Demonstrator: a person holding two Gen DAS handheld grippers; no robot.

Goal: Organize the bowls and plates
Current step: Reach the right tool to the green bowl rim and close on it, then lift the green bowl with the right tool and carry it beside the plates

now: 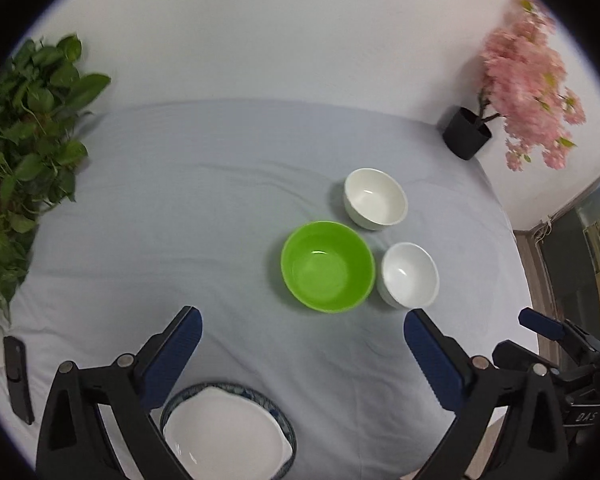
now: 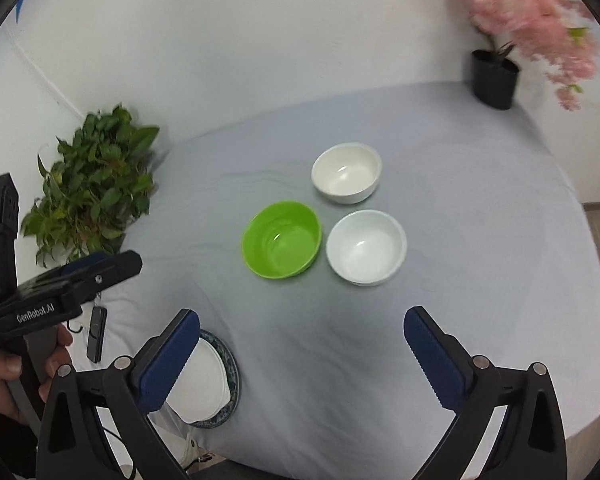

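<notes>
Three bowls sit grouped near the middle of my grey tablecloth (image 2: 460, 200): a green bowl (image 1: 327, 266), a cream bowl (image 1: 375, 198) just behind it toward the wall, and a white bowl (image 1: 410, 275) close beside the green one on its right. From my right wrist view the same trio shows, all upright, mouths up, none of them stacked. Nearer to me, at the table's front edge, a white plate (image 1: 224, 432) rests on a blue-patterned plate (image 1: 286, 426); the white one covers most of the patterned rim. My left gripper (image 1: 302, 344) hangs above the cloth with its jaws spread wide and nothing between them, the plate stack lying just below its left finger. My right gripper (image 2: 302, 344) is likewise spread wide and holds nothing, pointing toward the bowls from a little way off. I can see my left hand (image 2: 4, 376) wrapped around the left tool's handle. A leafy green plant (image 1: 24, 152) stands at the left edge, a pink flowering tree (image 1: 528, 92) in a black pot at the far right corner, and a dark phone (image 1: 18, 376) lies by the left edge.
</notes>
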